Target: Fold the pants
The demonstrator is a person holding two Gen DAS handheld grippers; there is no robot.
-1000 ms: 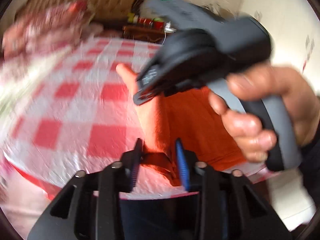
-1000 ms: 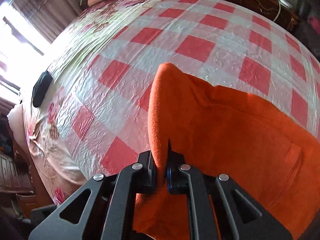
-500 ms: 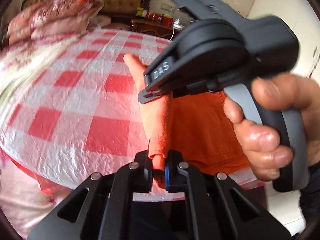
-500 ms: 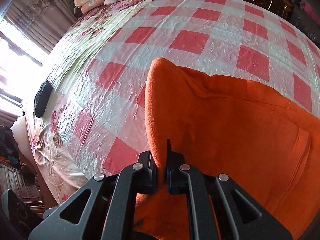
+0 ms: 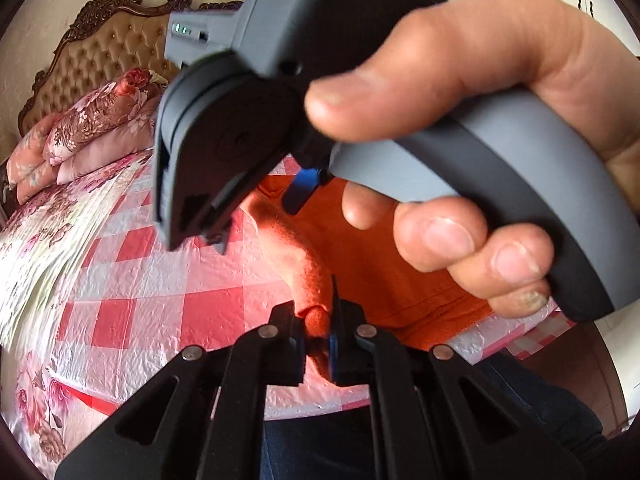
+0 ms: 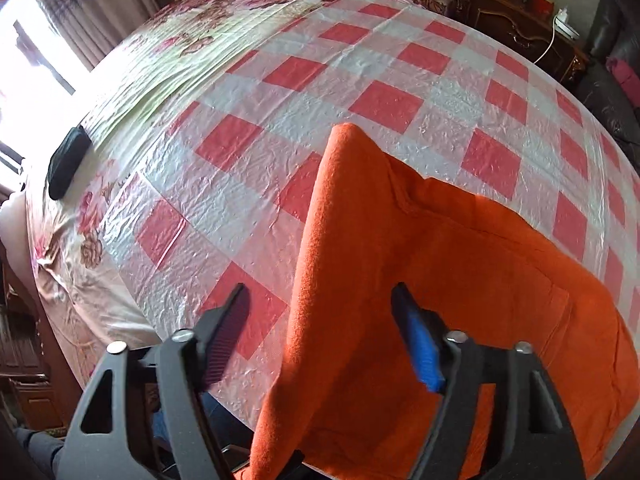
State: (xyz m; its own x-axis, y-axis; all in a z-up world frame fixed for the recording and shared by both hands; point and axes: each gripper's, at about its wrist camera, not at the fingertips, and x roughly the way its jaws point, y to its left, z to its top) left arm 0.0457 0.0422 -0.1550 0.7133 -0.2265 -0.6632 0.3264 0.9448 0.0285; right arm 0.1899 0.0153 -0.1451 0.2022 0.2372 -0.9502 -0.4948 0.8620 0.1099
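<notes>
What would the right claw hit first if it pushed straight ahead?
The right claw is open, and the raised fold of the orange pants stands between its fingers, so it would probably meet that fold first; the checkered sheet lies beyond. Depth is unclear.

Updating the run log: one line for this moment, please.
task: fold pants | left gripper: shut on orange pants | right gripper: open, straddling raised fold | surface: checkered sheet

Home bedroom: my view takes in bed, tufted carved headboard, floral pillows, curtained window
</notes>
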